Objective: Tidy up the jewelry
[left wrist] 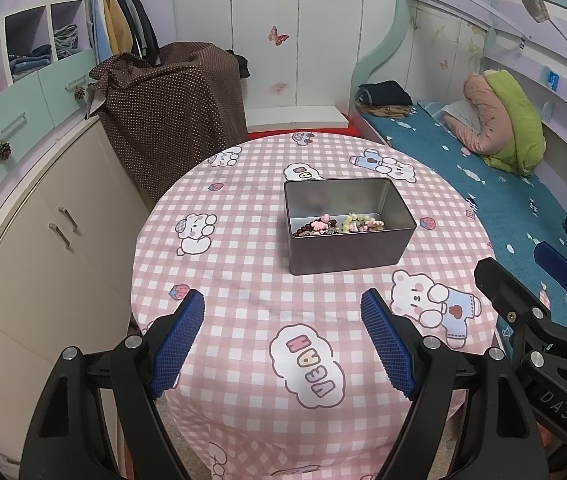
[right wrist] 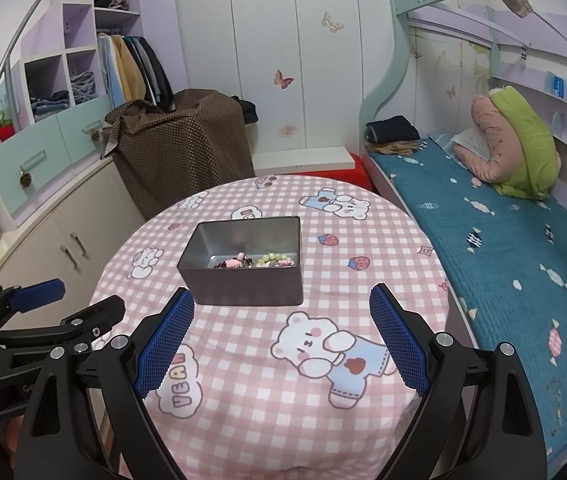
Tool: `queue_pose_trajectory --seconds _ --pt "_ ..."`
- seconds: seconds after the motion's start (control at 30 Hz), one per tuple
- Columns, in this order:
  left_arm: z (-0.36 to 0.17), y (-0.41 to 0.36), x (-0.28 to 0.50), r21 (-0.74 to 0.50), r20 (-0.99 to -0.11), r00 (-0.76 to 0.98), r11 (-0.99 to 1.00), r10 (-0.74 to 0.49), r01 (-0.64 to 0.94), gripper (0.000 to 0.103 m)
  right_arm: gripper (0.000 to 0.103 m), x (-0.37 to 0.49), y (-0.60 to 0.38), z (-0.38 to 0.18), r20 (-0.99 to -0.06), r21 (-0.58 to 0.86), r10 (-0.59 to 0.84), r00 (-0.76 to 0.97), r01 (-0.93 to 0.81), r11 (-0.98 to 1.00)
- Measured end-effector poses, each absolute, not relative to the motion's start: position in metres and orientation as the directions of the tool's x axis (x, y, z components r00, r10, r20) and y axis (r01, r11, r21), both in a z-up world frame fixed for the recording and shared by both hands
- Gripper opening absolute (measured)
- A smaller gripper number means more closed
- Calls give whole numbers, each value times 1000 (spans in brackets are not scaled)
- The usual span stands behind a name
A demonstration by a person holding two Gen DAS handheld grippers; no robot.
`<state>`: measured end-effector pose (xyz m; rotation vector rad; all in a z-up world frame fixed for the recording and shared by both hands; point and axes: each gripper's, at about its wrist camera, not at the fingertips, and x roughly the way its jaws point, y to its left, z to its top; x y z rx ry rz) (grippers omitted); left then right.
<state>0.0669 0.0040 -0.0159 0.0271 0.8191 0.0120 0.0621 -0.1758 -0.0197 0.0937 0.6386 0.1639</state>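
Open metal box upright on checked table, long axis crosswise, beaded jewelry inside, left gripper and right gripper angled down near the box, fingers spread, empty

A round table under a pink checked cloth with bear prints stands in a small bedroom. Behind it runs a white panelled wall with butterfly stickers. On the right is a bunk bed with a blue sheet; on the left, beige cupboards, lilac shelves and hanging clothes.
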Motion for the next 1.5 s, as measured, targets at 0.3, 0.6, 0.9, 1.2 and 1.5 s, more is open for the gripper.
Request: queue_pose_trajectory --seconds 0.3,0.6,0.9,1.2,1.5 --pt "-16 3 66 29 -729 684 1000 22 -2 78 87 62 -176 -20 -584 138 182 791 -124 983" --pt "-14 3 66 33 -731 682 999 27 -4 78 87 62 -176 -19 -584 136 179 791 -122 983" --pt "-14 4 67 38 -733 680 999 31 -5 78 87 63 -175 -20 -586 143 188 788 -127 981" --pt "-14 4 68 40 -734 679 999 31 -3 78 87 63 -175 -20 -587 142 185 789 -125 982" --pt "-16 2 69 42 -737 675 999 32 -1 78 87 63 -175 -20 -586 142 186 789 -126 982"
